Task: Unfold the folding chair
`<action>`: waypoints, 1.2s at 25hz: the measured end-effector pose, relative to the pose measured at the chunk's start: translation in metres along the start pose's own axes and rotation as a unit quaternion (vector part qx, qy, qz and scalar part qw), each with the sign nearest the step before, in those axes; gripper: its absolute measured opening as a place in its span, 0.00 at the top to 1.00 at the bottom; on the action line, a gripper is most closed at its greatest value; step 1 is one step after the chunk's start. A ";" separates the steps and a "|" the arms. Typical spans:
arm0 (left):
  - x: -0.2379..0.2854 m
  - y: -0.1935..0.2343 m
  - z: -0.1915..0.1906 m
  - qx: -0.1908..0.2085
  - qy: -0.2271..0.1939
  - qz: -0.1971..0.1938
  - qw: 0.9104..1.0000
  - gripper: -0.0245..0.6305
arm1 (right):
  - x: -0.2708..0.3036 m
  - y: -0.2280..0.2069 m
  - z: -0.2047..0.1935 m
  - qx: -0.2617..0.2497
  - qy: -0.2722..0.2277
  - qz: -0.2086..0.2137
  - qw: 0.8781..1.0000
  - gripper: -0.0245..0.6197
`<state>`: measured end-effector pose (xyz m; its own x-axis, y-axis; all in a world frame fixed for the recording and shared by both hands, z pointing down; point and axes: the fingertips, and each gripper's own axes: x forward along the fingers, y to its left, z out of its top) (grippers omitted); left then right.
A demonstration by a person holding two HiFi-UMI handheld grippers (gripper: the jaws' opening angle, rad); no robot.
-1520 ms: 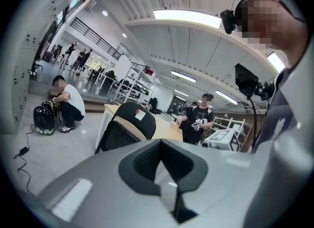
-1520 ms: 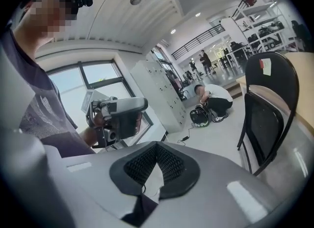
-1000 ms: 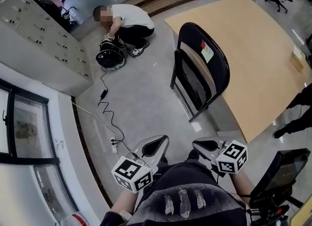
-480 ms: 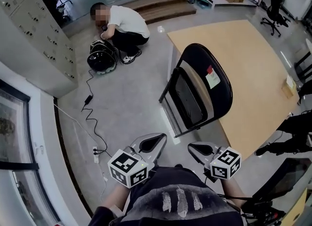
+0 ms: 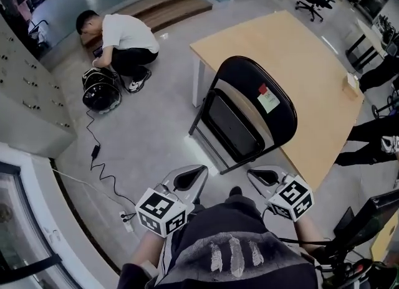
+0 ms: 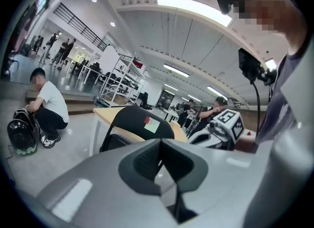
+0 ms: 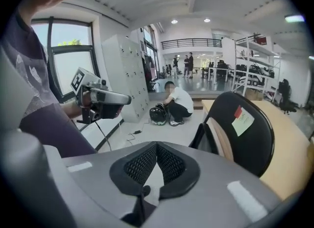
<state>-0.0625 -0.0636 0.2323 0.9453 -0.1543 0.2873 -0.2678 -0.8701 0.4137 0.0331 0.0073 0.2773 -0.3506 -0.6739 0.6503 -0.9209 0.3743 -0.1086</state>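
At centre frame in the head view, one folding chair [image 5: 249, 116] is standing folded flat, black, leaning against the near edge of one wooden table [image 5: 299, 57]. Two labels [image 5: 267, 99], one pale and one red, are sticking to its backrest.

Grippers counted: two, at lower centre, each bearing one marker cube. The left gripper [image 5: 194, 175] is keeping its jaws pressed together with nothing between them. The right gripper [image 5: 257, 175] is doing the same, also empty. Both are pointing toward the chair and are clear of it, not touching.

At upper left, one person [image 5: 121, 35] is crouching beside one black rounded bag [image 5: 101, 90]; what it is holding cannot be made out. One cable [image 5: 93, 157] is trailing from there down the floor toward lower left. One bank of grey lockers [image 5: 28, 94] is lining the left edge, doors shut.

At far right on the table, one small box [image 5: 352, 83] is sitting near the edge; contents not visible.
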 end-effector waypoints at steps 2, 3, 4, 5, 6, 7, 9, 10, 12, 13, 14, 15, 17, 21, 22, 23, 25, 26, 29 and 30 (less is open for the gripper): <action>0.009 0.009 0.004 0.014 0.008 0.009 1.000 0.96 | -0.002 -0.024 0.006 -0.001 0.005 -0.025 1.000 0.96; 0.016 0.013 0.004 0.019 0.014 0.011 1.000 0.96 | -0.006 -0.037 0.010 0.001 0.004 -0.040 0.999 0.96; 0.023 0.015 0.004 0.020 0.020 0.011 1.000 0.96 | -0.011 -0.051 0.015 0.003 0.001 -0.056 0.998 0.96; 0.032 0.018 0.002 0.019 0.026 0.010 0.999 0.96 | -0.017 -0.065 0.021 0.005 -0.004 -0.072 0.997 0.96; 0.042 0.021 -0.001 0.015 0.033 0.010 0.999 0.96 | -0.023 -0.081 0.026 0.006 -0.010 -0.086 0.996 0.96; 0.054 0.023 -0.004 0.010 0.040 0.013 0.999 0.96 | -0.029 -0.097 0.032 0.007 -0.016 -0.100 0.995 0.96; 0.082 0.028 -0.012 -0.005 0.055 0.025 0.998 0.96 | -0.038 -0.131 0.041 0.011 -0.024 -0.124 0.992 0.96; 0.097 0.029 -0.015 -0.014 0.062 0.030 0.998 0.96 | -0.041 -0.146 0.045 0.013 -0.026 -0.130 0.991 0.92; 0.128 0.031 -0.020 -0.033 0.073 0.038 0.996 0.96 | -0.042 -0.173 0.053 0.016 -0.025 -0.136 0.990 0.76; 0.143 0.033 -0.023 -0.040 0.079 0.043 0.995 0.96 | -0.041 -0.186 0.057 0.015 -0.024 -0.138 0.990 0.70; 0.159 0.036 -0.027 -0.050 0.084 0.050 0.994 0.96 | -0.039 -0.197 0.062 0.013 -0.021 -0.139 0.990 0.64; 0.174 0.040 -0.030 -0.066 0.085 0.058 0.993 0.96 | -0.036 -0.208 0.065 0.009 -0.017 -0.140 0.990 0.57; 0.200 0.053 -0.037 -0.129 0.073 0.068 0.987 0.96 | -0.028 -0.228 0.073 0.002 -0.010 -0.138 0.990 0.48; 0.240 0.075 -0.065 -0.228 0.088 0.096 0.965 0.76 | -0.009 -0.268 0.083 -0.025 0.008 -0.144 0.989 0.45; 0.247 0.081 -0.073 -0.227 0.100 0.112 0.962 0.76 | -0.001 -0.277 0.085 -0.033 0.019 -0.143 0.989 0.45; 0.255 0.087 -0.080 -0.225 0.112 0.128 0.959 0.76 | 0.008 -0.285 0.085 -0.039 0.030 -0.140 0.989 0.45; 0.278 0.096 -0.094 -0.238 0.137 0.145 0.951 0.70 | 0.025 -0.299 0.083 -0.048 0.056 -0.128 0.989 0.45; 0.292 0.100 -0.101 -0.254 0.148 0.147 0.944 0.62 | 0.032 -0.304 0.079 -0.051 0.071 -0.121 0.989 0.45; 0.331 0.115 -0.116 -0.290 0.174 0.156 0.928 0.47 | 0.051 -0.313 0.062 -0.064 0.120 -0.099 0.986 0.45; 0.341 0.121 -0.120 -0.288 0.184 0.163 0.926 0.46 | 0.056 -0.313 0.055 -0.068 0.137 -0.092 0.984 0.45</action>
<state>0.2054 -0.1651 0.4840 0.6983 -0.1029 0.7084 -0.6823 -0.3947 0.6153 0.2924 -0.1826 0.3062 -0.1039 -0.5486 0.8296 -0.9263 0.3570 0.1201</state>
